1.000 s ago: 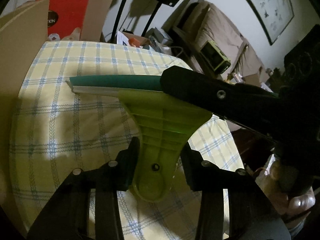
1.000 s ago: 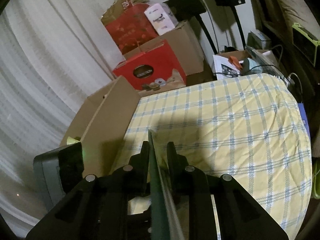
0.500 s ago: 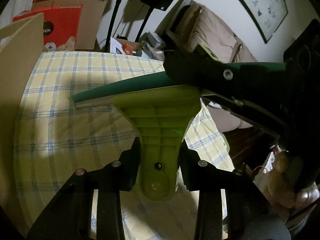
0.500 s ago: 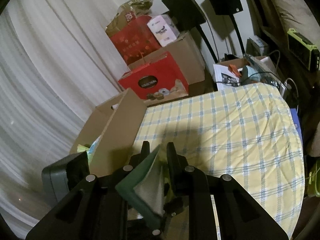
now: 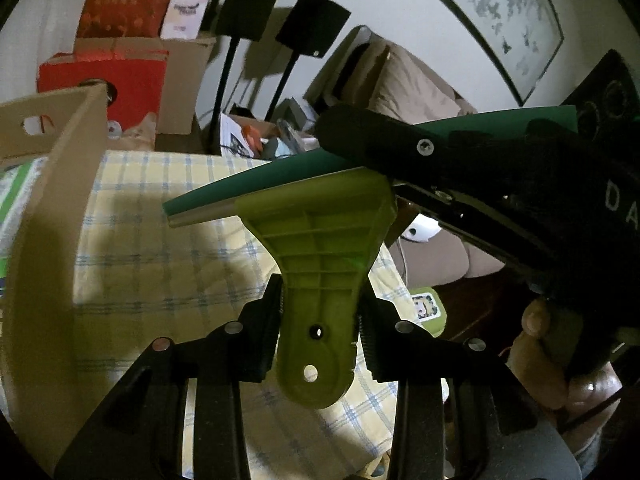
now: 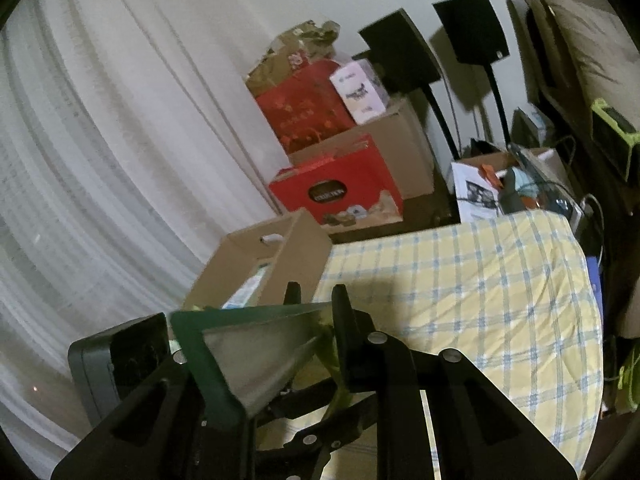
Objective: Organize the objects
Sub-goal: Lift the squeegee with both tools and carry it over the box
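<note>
A squeegee with a lime-green handle (image 5: 320,256) and a long dark green blade (image 5: 248,184) hangs above the yellow checked tablecloth (image 5: 160,248). My left gripper (image 5: 320,320) is shut on the handle's narrow neck, its pads pressing both sides. My right gripper (image 5: 360,140) comes in from the right and is shut on the blade's right half; a hand holds it at the lower right. In the right wrist view the blade (image 6: 256,344) lies flat between that gripper's (image 6: 316,300) fingertips, its end sticking out to the left. The lime handle shows below it.
An open cardboard box (image 5: 52,200) stands at the table's left edge with flat packs inside (image 6: 248,292). Behind the table are red cartons (image 6: 340,192), brown boxes and two black speaker stands (image 5: 288,76). A sofa (image 5: 412,88) is on the right.
Both grippers have risen with the squeegee held between them. The blade has turned from edge-on to flat in the right wrist view. The box's inside has come into sight.
</note>
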